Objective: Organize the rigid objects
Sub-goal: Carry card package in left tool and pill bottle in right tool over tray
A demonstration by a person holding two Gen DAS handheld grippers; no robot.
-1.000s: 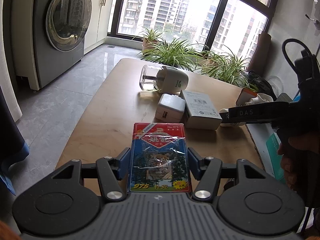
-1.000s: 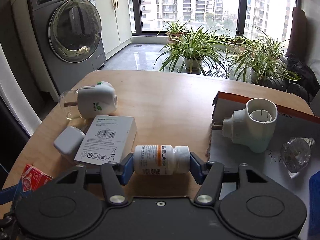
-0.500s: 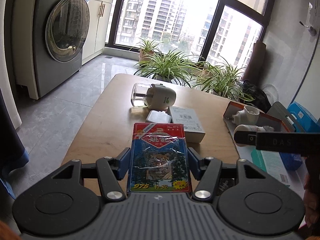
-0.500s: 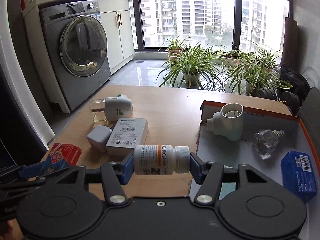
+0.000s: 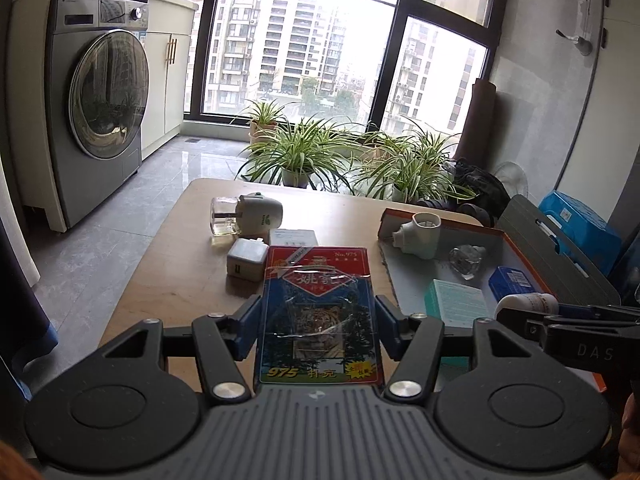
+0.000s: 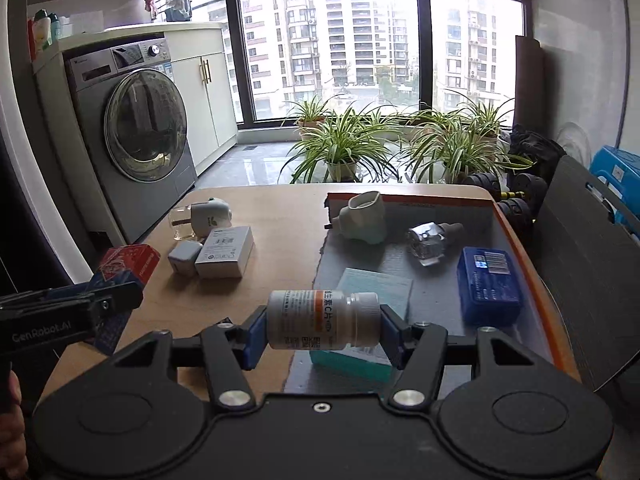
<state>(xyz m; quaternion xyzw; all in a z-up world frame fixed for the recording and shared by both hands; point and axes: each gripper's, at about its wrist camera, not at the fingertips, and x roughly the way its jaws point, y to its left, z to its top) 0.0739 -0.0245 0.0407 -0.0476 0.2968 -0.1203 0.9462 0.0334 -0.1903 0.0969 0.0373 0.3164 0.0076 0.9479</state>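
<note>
You are partway through. Your left tongs (image 5: 318, 322) are closed on a flat red-and-blue cellophane-wrapped card pack (image 5: 319, 312), your right tongs (image 6: 323, 326) on a smooth white plastic pill bottle (image 6: 323, 319) gripped end to end; both are carried in the air, the bottle over the near edge of the grey orange-rimmed tray (image 6: 516, 220). Already in the tray lie a white moulded plug-in unit (image 6: 364, 220), a clear faceted bottle (image 6: 430, 240), a blue box (image 6: 489, 286) and a teal carton (image 6: 378, 292). On the wooden counter (image 6: 280, 216), by my reckoning still to go, are a white plug-in vaporiser with glass vial (image 6: 204, 218), a small white charger cube (image 6: 184, 257) and a white cardboard box (image 6: 226, 252).
</note>
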